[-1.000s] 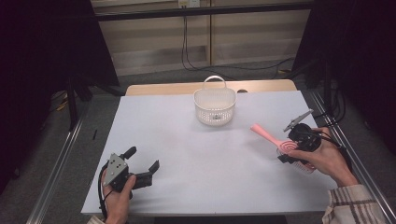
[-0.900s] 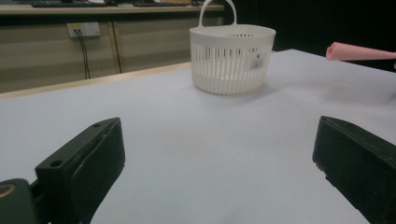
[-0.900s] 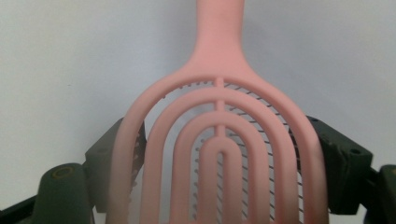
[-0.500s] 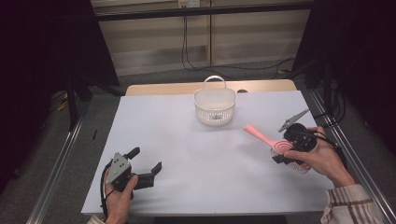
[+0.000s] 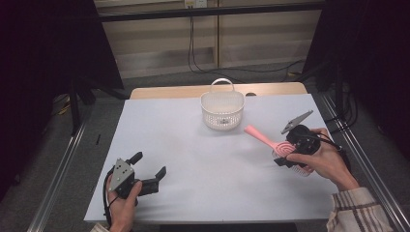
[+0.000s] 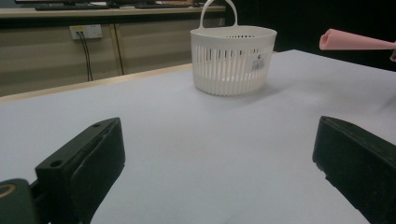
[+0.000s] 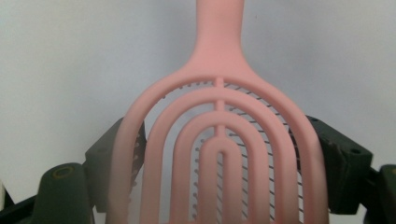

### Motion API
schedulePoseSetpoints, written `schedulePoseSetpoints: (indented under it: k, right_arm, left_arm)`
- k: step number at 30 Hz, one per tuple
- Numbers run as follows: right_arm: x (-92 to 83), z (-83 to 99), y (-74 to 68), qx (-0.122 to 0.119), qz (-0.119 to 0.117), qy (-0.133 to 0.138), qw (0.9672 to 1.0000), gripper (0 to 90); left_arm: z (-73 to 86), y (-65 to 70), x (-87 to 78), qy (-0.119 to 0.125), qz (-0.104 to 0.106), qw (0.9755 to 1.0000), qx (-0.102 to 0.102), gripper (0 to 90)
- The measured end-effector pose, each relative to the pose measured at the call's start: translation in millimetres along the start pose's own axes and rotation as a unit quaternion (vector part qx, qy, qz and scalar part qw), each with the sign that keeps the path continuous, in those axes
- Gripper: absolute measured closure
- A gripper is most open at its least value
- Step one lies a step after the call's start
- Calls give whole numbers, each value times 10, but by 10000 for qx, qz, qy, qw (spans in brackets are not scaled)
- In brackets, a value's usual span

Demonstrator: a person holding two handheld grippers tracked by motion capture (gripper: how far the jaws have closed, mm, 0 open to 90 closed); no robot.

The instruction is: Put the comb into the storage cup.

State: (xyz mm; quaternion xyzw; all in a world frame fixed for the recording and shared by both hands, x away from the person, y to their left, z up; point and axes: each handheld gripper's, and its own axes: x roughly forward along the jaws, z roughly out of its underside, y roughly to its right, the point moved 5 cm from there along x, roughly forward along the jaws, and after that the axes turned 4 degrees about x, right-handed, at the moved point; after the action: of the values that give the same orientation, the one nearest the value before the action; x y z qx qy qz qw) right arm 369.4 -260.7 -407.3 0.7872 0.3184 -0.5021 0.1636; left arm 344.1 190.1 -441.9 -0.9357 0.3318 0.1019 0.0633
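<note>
Hairbrush (image 5: 270, 141) rides clamped by its head in the right claw (image 5: 290, 153), raised over the desk (image 5: 193, 159) just beside the basket (image 5: 222, 110); carry it level, handle leading, above the rim

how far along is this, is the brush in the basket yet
Not yet. Done: the right gripper has the pink hairbrush clamped by its head, its handle pointing toward the white basket. In hand: the brush is carried above the table, short of the basket. Left: probably bringing it over the rim and letting go. The left gripper rests open near the front edge, holding nothing.
</note>
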Motion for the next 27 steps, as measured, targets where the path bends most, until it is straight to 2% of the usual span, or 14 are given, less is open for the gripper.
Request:
schedulePoseSetpoints:
  k: [3, 6, 11, 13, 16, 21, 23, 24, 27]
  right_arm:
    - [8, -59, -33, -65, -38, 72, 9999, 208]
    - [15, -135, -68, -124, -55, 113, 9998, 208]
    - [87, -238, -147, -273, -139, 140, 9994, 208]
    - [124, -272, -178, -393, -154, 140, 9990, 208]
    - [151, -336, -220, -536, -119, 281, 9981, 208]
    - [155, -433, -306, -886, -273, 457, 9946, 208]
    - [170, -458, -349, -939, -338, 441, 9940, 208]
    - [184, -469, -366, -1003, -396, 423, 9933, 208]
    - [232, -498, -403, -1066, -380, 348, 9930, 208]
  left_arm:
    - [-6, 6, 0, 36, 18, 10000, -66, 24]
    - [-1, 4, 6, -20, 39, 10000, -15, 24]
    - [-27, 13, -6, 49, 55, 10000, -4, 24]
    - [-22, 1, 2, 16, 83, 10000, 19, 24]
    - [-21, -7, 9, -23, 117, 9999, -12, 24]
    - [-75, -21, -19, -107, 100, 9999, -46, 29]
    - [-154, -30, -58, -16, 81, 9998, -160, 31]
    - [-193, -29, -78, 70, 61, 9998, -159, 30]
    - [-253, -23, -102, 188, 52, 9998, -103, 28]
